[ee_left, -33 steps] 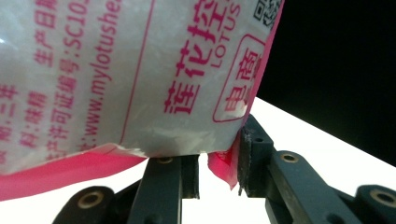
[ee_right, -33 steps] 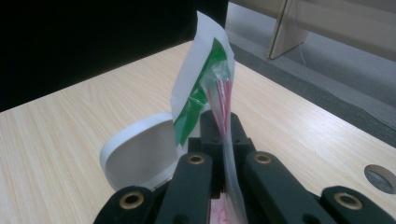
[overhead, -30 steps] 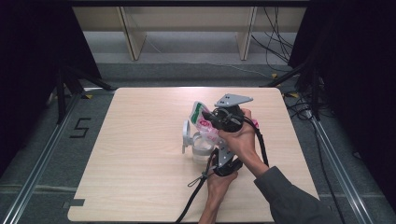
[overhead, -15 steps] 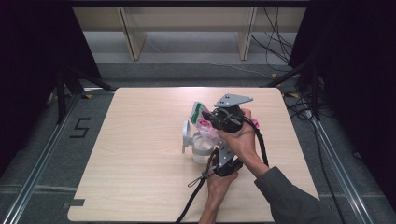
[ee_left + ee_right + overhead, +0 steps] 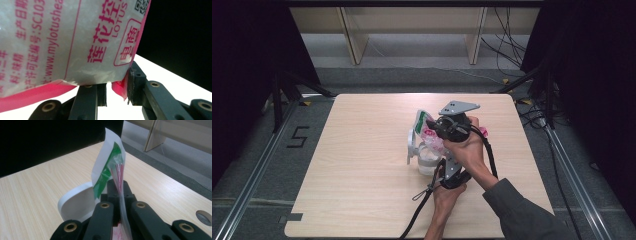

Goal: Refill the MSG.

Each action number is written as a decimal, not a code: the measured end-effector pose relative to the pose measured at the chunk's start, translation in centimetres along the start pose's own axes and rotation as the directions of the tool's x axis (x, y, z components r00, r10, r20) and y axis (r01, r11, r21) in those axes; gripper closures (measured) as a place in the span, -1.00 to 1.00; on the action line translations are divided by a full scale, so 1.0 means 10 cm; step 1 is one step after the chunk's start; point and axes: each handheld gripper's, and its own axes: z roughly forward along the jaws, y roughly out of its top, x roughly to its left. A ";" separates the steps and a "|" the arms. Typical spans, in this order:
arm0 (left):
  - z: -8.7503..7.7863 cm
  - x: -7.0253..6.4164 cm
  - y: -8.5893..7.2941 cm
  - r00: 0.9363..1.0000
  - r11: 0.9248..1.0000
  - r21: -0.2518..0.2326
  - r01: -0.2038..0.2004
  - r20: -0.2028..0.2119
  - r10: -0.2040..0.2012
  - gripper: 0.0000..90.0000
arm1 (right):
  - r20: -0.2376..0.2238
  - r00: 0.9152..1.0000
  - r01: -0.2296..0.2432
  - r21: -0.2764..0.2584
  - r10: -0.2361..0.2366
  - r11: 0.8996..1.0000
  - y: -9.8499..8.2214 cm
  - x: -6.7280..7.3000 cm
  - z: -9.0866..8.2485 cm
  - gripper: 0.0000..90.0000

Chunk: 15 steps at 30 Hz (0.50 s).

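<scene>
Both grippers, left [image 5: 447, 167] and right [image 5: 438, 131], clamp a seasoning pouch [image 5: 427, 131] above a white container [image 5: 426, 159]; opposing pulls risk tearing, spilling granules.

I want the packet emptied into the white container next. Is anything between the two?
Nothing visible. The packet is pinched by both hand-held grippers, right and left, directly over the white container, whose lid stands open.

A pale wooden tabletop [image 5: 362, 165] stands on a grey floor [image 5: 257, 165] marked with a black "5" [image 5: 298, 136]. Behind it stands light wooden shelving [image 5: 412, 25]. Black curtains [image 5: 247, 60] hang on both sides, and cables [image 5: 512, 45] trail at the right.
</scene>
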 end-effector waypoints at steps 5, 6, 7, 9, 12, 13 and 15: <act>0.00 0.00 0.00 1.000 1.000 0.004 0.003 0.007 -0.003 0.61 | -0.005 1.000 -0.009 0.012 0.009 1.000 0.00 -0.01 -0.01 1.00; 0.00 -0.01 0.00 1.000 1.000 0.002 0.006 0.010 -0.006 0.61 | -0.003 1.000 0.020 0.011 -0.020 1.000 0.00 -0.01 0.01 1.00; 0.00 -0.01 0.00 1.000 1.000 -0.002 0.010 0.012 -0.010 0.61 | 0.006 1.000 0.026 0.016 -0.026 1.000 0.00 0.00 0.02 1.00; 0.00 -0.01 0.00 1.000 1.000 -0.002 0.005 0.011 -0.005 0.61 | 0.018 0.999 0.033 0.009 -0.033 0.999 -0.01 0.02 0.03 1.00; -0.01 0.00 0.00 1.000 1.000 0.002 0.001 0.005 -0.001 0.61 | 0.007 1.000 0.027 0.011 -0.027 1.000 0.00 0.01 0.02 1.00; -0.01 0.00 0.00 1.000 1.000 -0.001 0.005 0.007 -0.005 0.61 | -0.001 1.000 0.011 0.014 -0.011 1.000 0.00 0.02 0.03 1.00; -0.01 0.00 0.00 1.000 1.000 0.003 -0.006 0.003 0.006 0.61 | 0.002 1.000 0.025 0.019 -0.025 1.000 0.01 0.02 0.04 1.00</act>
